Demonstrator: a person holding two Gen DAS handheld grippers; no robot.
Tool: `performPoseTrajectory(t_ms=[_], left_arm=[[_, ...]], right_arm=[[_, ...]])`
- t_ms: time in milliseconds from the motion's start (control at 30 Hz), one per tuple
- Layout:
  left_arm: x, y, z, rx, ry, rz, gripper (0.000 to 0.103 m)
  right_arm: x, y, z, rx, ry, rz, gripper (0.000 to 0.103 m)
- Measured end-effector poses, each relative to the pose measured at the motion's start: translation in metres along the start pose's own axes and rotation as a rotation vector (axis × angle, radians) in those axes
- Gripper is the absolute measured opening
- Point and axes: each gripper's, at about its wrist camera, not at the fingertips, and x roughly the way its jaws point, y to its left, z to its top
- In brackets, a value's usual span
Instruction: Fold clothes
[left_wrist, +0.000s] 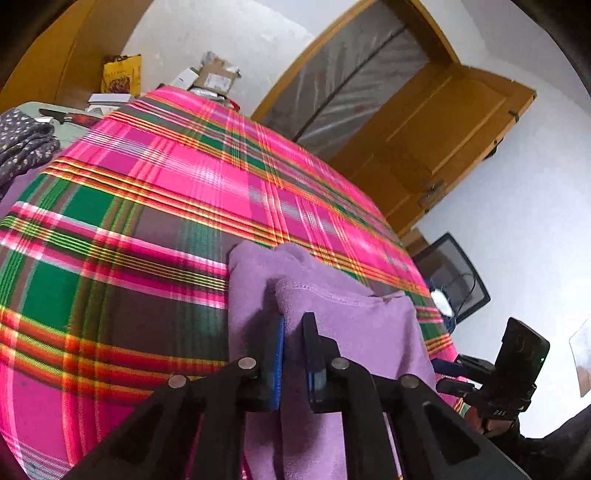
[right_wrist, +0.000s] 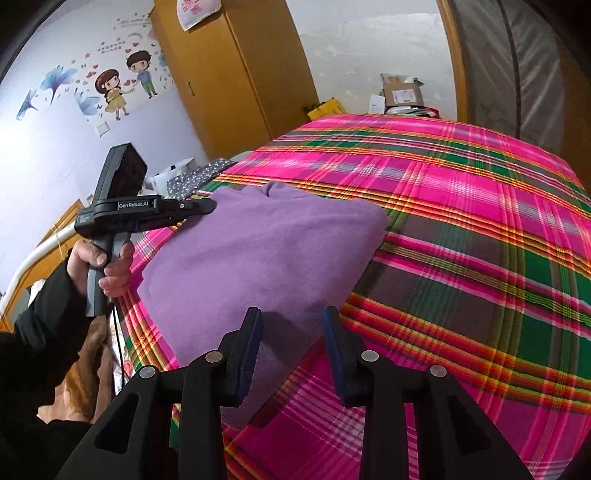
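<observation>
A purple fleece garment (right_wrist: 258, 251) lies folded on the pink, green and orange plaid bedspread (right_wrist: 461, 221). In the left wrist view my left gripper (left_wrist: 295, 350) is shut on a raised fold of the purple garment (left_wrist: 351, 325), and the cloth drapes over both fingers. From the right wrist view, a hand holds the left gripper (right_wrist: 205, 207) at the garment's far left edge. My right gripper (right_wrist: 293, 332) stands open just above the garment's near corner, with nothing between its fingers. The right gripper (left_wrist: 447, 376) also shows at the bed's right edge.
A dark dotted garment (left_wrist: 22, 144) lies at the bed's far left side. Cardboard boxes (right_wrist: 402, 96) and a yellow bag (left_wrist: 122, 74) sit beyond the far end. A wooden door (left_wrist: 443, 140), a black chair (left_wrist: 454, 280) and a wardrobe (right_wrist: 236, 70) surround the bed.
</observation>
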Motion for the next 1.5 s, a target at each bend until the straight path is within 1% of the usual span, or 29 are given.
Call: performPoseTrajectory(t_ms=[133,200,367,567,700,767,867,900,933,967,1000,1100,1233,1300,1367,1500], left_arm=[[0.007,0.015,-0.004,-0.048,0.014,-0.015,0.01],[0.007,0.009,-0.004,-0.026,0.013,-0.003,0.01],[0.004,0.006,-0.003,-0.032,0.015,0.023,0.015],[-0.026,-0.012,-0.011,-0.01,-0.069,0.098,0.013],[-0.05,-0.036,-0.033,0.052,-0.101,0.098,0.013],[-0.053,-0.044,-0.047,0.076,-0.085,0.084,0.013],[-0.044,-0.046,-0.066,0.101,-0.037,0.107,0.013],[-0.039,-0.041,-0.07,0.086,-0.026,0.11,0.013],[-0.035,-0.034,-0.074,0.067,-0.017,0.111,0.01],[-0.036,-0.031,-0.075,0.047,-0.023,0.105,0.005],[-0.038,-0.028,-0.076,0.027,-0.031,0.097,0.005],[-0.044,-0.033,-0.075,0.032,-0.044,0.106,0.004],[-0.047,-0.045,-0.078,0.074,-0.043,0.116,0.005],[-0.042,-0.043,-0.084,0.084,-0.019,0.138,0.005],[-0.043,-0.046,-0.082,0.095,-0.022,0.148,0.004],[-0.046,-0.054,-0.075,0.117,-0.032,0.165,0.005]], right_arm=[[0.001,-0.003,-0.001,0.013,0.004,0.007,0.035],[0.0,-0.004,-0.001,0.018,0.003,0.005,0.036],[-0.002,-0.003,0.0,0.028,-0.008,0.0,0.036],[-0.007,-0.002,0.001,0.023,-0.025,0.005,0.036],[-0.004,-0.003,0.002,0.026,-0.02,0.009,0.036],[-0.002,-0.003,0.002,0.027,-0.016,0.013,0.036],[-0.001,-0.001,0.002,0.024,-0.014,0.018,0.036],[-0.001,-0.001,0.002,0.023,-0.016,0.019,0.036],[-0.002,0.0,0.001,0.022,-0.017,0.02,0.036],[-0.002,0.001,0.001,0.02,-0.018,0.02,0.036],[-0.003,0.001,0.001,0.019,-0.019,0.021,0.036],[-0.004,0.004,0.001,0.016,-0.022,0.023,0.036],[-0.008,0.005,-0.001,0.017,-0.028,0.024,0.036],[-0.005,0.006,-0.005,0.01,-0.011,0.029,0.036],[0.001,0.008,-0.009,-0.006,0.014,0.021,0.035],[0.0,0.008,-0.011,-0.01,0.022,0.01,0.036]])
